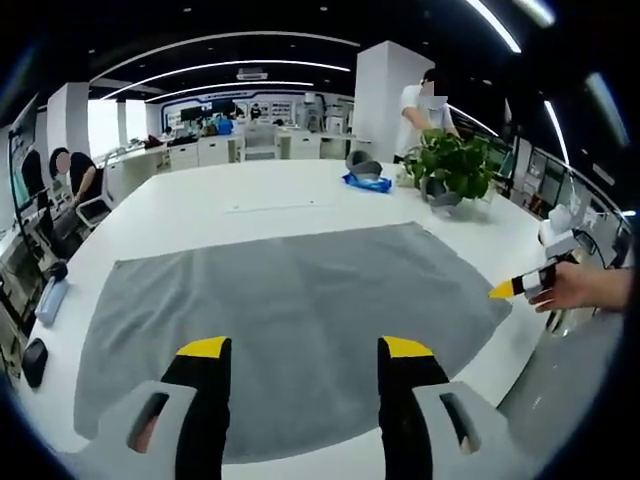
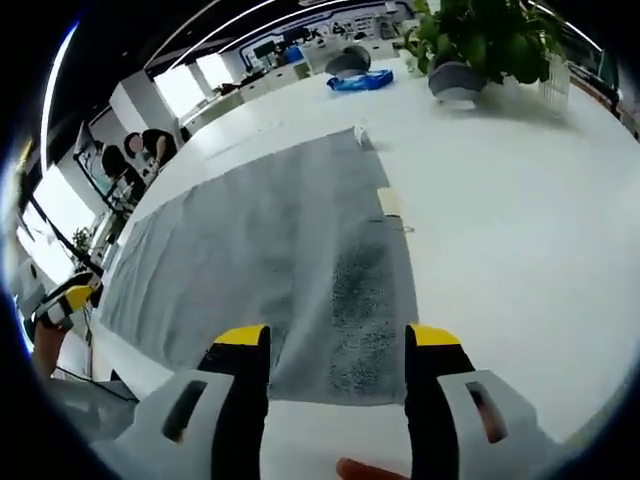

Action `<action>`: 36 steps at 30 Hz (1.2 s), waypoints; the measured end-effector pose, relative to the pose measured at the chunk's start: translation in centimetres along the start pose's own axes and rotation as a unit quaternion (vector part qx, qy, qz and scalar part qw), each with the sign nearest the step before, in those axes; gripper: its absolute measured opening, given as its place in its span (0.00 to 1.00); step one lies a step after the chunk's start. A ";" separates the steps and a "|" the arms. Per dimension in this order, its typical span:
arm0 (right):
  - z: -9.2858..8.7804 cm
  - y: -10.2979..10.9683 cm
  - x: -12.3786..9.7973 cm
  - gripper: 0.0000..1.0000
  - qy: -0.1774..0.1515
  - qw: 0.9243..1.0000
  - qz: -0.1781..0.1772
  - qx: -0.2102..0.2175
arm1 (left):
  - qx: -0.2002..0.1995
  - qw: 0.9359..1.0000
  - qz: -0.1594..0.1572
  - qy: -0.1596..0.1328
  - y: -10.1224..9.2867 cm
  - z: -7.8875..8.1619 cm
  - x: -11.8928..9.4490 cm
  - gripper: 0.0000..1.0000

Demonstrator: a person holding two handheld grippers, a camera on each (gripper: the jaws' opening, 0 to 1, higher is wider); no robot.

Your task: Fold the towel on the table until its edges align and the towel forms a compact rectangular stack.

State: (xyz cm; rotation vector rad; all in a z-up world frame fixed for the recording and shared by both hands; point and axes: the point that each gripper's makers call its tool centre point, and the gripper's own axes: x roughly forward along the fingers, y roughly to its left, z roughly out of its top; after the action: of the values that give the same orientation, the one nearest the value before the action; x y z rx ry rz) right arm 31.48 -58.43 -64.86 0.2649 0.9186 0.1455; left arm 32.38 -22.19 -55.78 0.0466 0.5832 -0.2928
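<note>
White table (image 1: 300, 195) — flat grey terry towel (image 1: 290, 320) (rectangular), both tools agape.

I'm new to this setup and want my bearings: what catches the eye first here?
A big grey towel lies spread flat across the white table, not yet folded. The left gripper hangs open over its near edge, while the right gripper sits open at one corner. Beyond the towel, a leafy potted plant stands near the table's far end.
</note>
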 end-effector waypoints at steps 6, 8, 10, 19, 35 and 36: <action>-0.3 0.1 0.1 0.54 0.010 0.999 -0.008 -0.031 | 0.001 1.000 -0.002 0.000 -0.1 0.0 0.1 0.61; -0.5 0.0 0.2 0.53 0.015 0.998 -0.016 -0.051 | 0.002 1.000 -0.003 -0.001 -0.1 0.1 0.1 0.61; -0.7 0.1 0.2 0.53 0.021 0.997 -0.022 -0.072 | 0.002 1.000 -0.004 -0.001 -0.2 0.1 0.1 0.61; -1.4 -0.2 0.6 0.50 0.045 0.985 -0.057 -0.155 | -0.004 1.000 -0.006 -0.017 -0.1 0.9 -0.3 0.61; -1.4 -0.4 0.6 0.49 0.042 0.984 -0.061 -0.161 | 0.060 0.994 -0.068 -0.059 -5.8 6.8 -1.6 0.57; -1.4 -0.4 0.6 0.49 0.043 0.984 -0.061 -0.161 | 0.073 0.993 -0.072 -0.062 -6.3 7.4 -1.6 0.57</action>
State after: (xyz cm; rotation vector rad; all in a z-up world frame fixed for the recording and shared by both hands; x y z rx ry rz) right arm 30.73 -58.48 -66.26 -0.0983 0.9782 0.1900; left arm 33.31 -28.74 -48.51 0.1273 0.4425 -0.4747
